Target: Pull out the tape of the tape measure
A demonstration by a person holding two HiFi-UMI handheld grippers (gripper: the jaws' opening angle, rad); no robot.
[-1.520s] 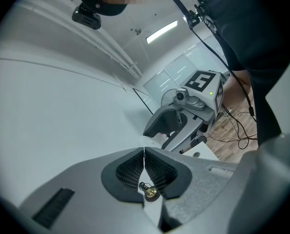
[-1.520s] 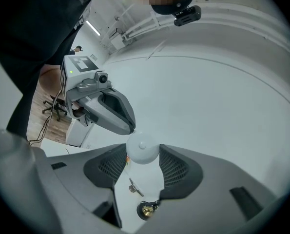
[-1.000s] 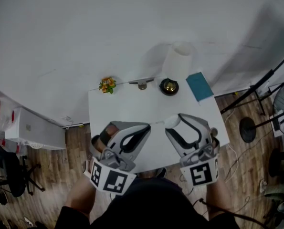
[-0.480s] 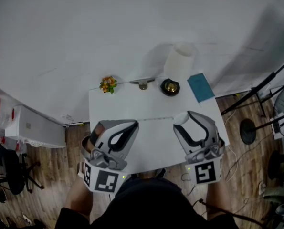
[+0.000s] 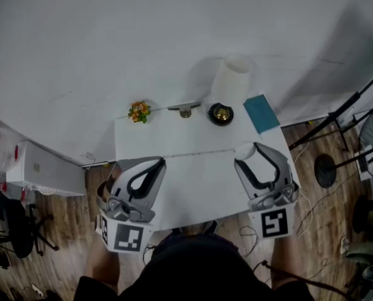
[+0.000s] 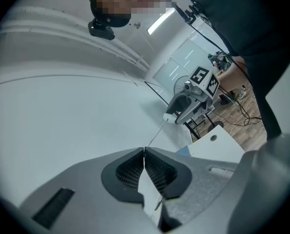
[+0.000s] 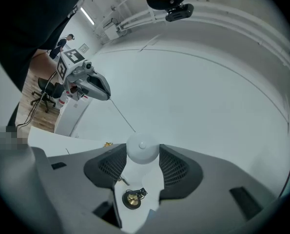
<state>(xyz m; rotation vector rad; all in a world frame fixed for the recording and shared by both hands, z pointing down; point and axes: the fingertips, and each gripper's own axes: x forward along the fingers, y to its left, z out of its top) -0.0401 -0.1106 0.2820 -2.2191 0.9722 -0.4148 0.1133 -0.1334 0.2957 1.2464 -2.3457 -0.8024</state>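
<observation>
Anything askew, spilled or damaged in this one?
Nothing stands out. The tape runs straight from the left gripper, jaws shut on it, to the round tape measure held by the right gripper. Nothing on the table looks spilled.
</observation>
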